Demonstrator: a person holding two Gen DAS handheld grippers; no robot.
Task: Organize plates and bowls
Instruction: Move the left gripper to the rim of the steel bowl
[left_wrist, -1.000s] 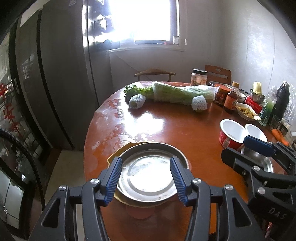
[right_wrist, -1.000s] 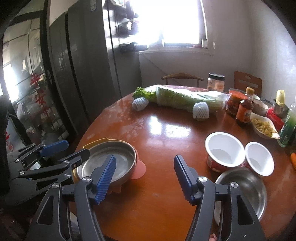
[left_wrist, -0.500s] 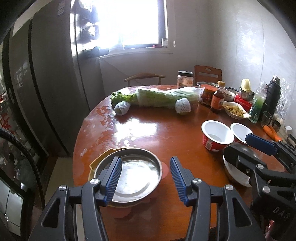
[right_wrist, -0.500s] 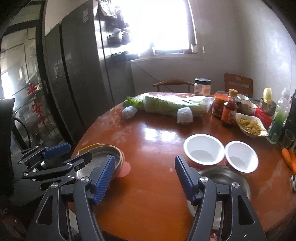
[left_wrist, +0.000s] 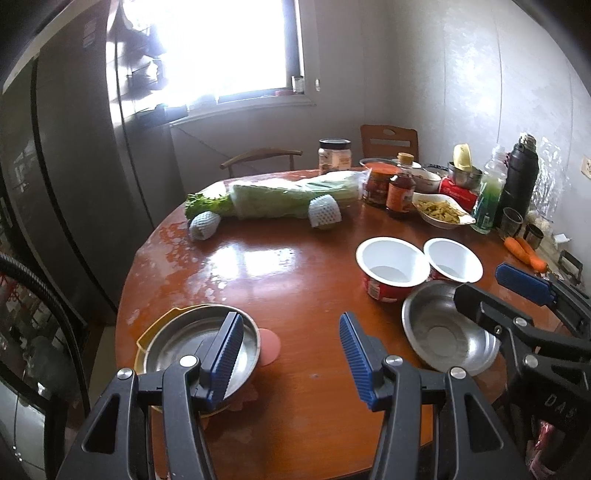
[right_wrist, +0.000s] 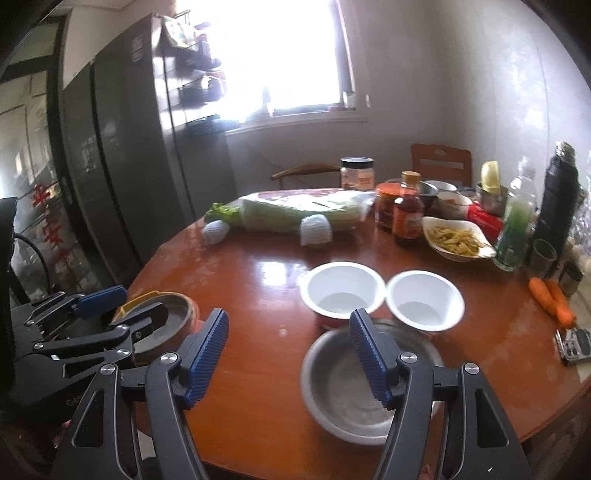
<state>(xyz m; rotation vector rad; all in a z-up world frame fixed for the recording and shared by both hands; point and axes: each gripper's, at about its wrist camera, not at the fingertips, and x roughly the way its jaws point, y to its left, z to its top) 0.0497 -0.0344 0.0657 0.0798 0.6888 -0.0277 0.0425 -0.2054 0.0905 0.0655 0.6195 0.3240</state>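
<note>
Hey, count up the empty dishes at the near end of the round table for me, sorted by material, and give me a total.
Round stainless steel plate: 1
Round stainless steel bowl: 1
White plastic cups with red outsides: 2
Yellow plastic plate under the steel plate: 1
Total: 5

Wrapped cabbage (left_wrist: 291, 195), sauce bottle (left_wrist: 400, 188), carrots (left_wrist: 524, 251), black flask (left_wrist: 521, 177)

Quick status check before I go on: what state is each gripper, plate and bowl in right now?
left gripper: open, holding nothing
right gripper: open, holding nothing
steel plate: stacked on a yellow plate, empty
steel bowl: upright, empty
two white bowls: upright, empty, side by side
</note>
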